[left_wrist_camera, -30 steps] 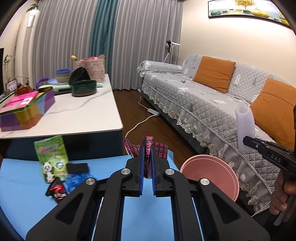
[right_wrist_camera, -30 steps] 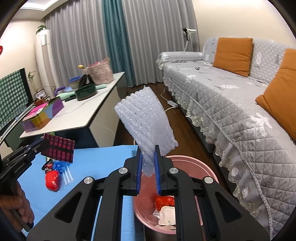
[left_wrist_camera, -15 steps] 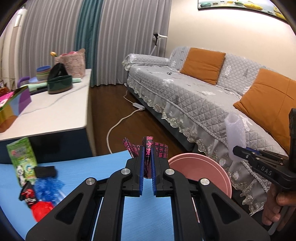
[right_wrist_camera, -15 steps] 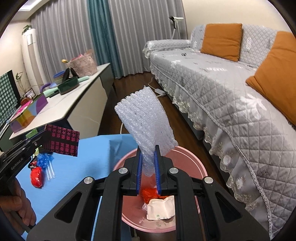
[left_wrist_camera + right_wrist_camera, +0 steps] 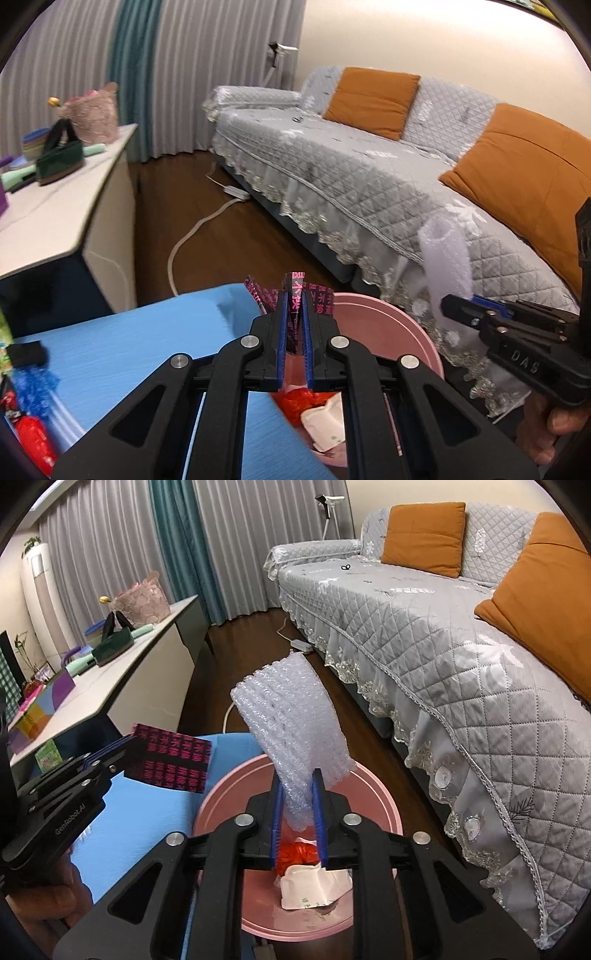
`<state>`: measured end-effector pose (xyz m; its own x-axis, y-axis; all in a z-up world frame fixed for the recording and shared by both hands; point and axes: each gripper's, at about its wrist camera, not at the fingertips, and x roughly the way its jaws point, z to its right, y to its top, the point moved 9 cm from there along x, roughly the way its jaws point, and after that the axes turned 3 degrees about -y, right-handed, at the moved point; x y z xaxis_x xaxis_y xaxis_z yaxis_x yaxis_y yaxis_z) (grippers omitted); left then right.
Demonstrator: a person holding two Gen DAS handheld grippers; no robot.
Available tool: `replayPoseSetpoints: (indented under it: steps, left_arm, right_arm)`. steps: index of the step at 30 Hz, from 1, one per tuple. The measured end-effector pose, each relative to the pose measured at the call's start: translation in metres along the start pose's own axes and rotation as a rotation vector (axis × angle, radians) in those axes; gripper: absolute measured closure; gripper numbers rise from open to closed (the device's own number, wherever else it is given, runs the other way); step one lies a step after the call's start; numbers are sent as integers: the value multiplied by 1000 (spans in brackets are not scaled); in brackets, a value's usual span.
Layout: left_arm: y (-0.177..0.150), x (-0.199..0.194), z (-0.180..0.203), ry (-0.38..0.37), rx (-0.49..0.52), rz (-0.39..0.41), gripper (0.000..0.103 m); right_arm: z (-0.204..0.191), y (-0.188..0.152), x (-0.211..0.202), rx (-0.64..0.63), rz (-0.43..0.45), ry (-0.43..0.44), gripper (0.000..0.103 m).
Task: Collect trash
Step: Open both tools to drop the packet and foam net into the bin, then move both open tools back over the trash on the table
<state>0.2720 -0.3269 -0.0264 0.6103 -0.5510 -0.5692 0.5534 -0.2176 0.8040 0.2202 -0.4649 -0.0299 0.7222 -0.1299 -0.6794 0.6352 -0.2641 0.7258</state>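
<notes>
Both your grippers now hang over the pink bin, not the blue table as a sec ago. Left gripper w/ black-pink wrapper and right gripper w/ foam net are opening — drop's underway.

surface: blue mat | on it, left edge: red wrapper, crinkled blue plastic, small black block | off its right edge: pink bin on dark wood floor | also on floor: white cable, power strip
</notes>
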Motion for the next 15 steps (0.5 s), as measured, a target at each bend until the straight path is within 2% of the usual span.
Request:
replayPoseSetpoints:
  steps: [2,5,7,15]
  left_arm:
    - [-3,2,0,0,0,-8,68]
    - [-9,-8,-7,4,-19,3,68]
    - [-15,-16,-12,15,-27,4,68]
    - [-27,-72,-37,70,-48,31,68]
  right_arm:
    - [3,0,2,11,-5,-6,70]
    - [6,-1,4,30,-15,-7,59]
    - [4,-2,5,26,-21,-7,56]
    - [-7,-2,0,33,-16,11,56]
